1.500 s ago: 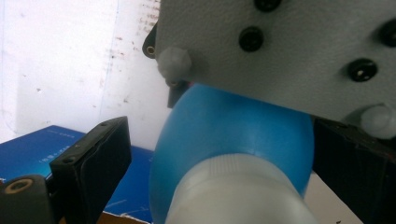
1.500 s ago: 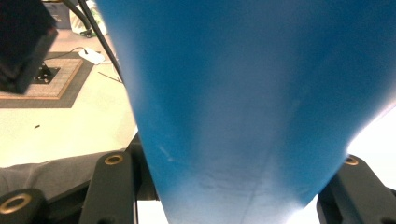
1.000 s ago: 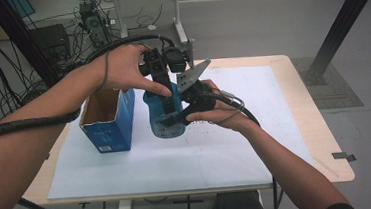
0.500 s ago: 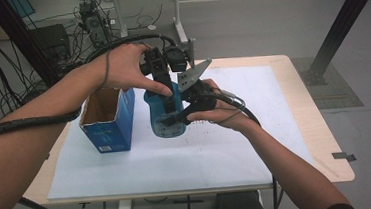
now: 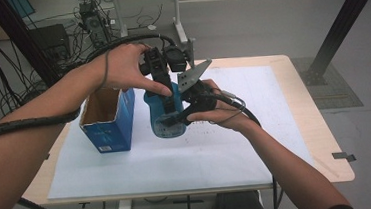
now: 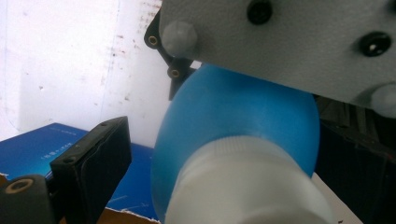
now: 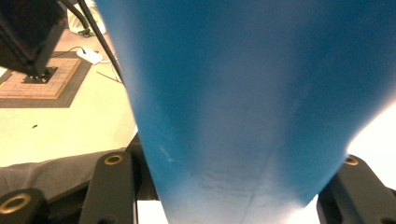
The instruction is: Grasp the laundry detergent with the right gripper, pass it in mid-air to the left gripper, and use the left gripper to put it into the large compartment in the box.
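Nothing has shifted since the earlier frames — both hands stay where they were. A white sheet (image 5: 217, 157) covers the wooden table (image 5: 321, 139); beyond it lie grey floor and cables. The right gripper (image 5: 177, 116) is clamped on the blue bottle (image 5: 167, 126), its jaws flanking the body. The left gripper (image 5: 165, 93) comes down over the bottle's white cap (image 6: 243, 186); one jaw stands beside it, and I cannot tell whether it grips. Just beside the bottle stands an open blue box (image 5: 107, 125).
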Motion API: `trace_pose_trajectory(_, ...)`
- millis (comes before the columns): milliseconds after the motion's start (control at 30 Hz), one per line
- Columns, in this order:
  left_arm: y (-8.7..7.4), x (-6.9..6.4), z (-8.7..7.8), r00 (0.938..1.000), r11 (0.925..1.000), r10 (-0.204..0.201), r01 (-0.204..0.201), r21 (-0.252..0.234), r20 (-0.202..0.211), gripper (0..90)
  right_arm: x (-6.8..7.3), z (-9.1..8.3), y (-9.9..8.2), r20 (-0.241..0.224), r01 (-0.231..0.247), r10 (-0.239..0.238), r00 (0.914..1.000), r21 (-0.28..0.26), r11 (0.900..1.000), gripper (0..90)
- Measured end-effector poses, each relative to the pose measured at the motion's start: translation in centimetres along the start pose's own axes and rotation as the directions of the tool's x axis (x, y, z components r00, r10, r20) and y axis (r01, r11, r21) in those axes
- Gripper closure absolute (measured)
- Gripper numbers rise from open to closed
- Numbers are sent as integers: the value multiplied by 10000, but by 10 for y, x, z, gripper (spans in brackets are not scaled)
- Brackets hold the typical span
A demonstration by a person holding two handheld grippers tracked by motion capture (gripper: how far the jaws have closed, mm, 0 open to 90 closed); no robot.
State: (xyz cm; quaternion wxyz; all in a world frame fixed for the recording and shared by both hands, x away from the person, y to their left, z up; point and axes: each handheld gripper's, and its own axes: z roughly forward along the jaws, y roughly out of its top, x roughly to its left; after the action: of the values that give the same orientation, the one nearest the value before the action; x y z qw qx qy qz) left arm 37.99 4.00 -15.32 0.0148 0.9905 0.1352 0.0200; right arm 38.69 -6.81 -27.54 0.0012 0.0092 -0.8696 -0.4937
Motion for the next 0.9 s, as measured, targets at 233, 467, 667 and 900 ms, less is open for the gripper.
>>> trace_pose_trajectory(233,-1,-1,0,10000,10000,-6,6,34,-10,71,1,0,0,22,2,-2,10000,27,10000,438)
trace_pose_trajectory(467,-1,-2,-2,10000,10000,41,-41,47,-46,71,2,-1,1,46,17,-17,10000,-20,10000,438)
trace_pose_trajectory(667,-1,-2,-2,10000,10000,40,-40,15,-66,71,2,-1,1,29,9,-9,10000,-16,10000,437)
trace_pose_trajectory(900,0,-2,-1,10000,10000,22,-21,43,-37,71,2,-2,1,31,16,-16,10000,-5,10000,437)
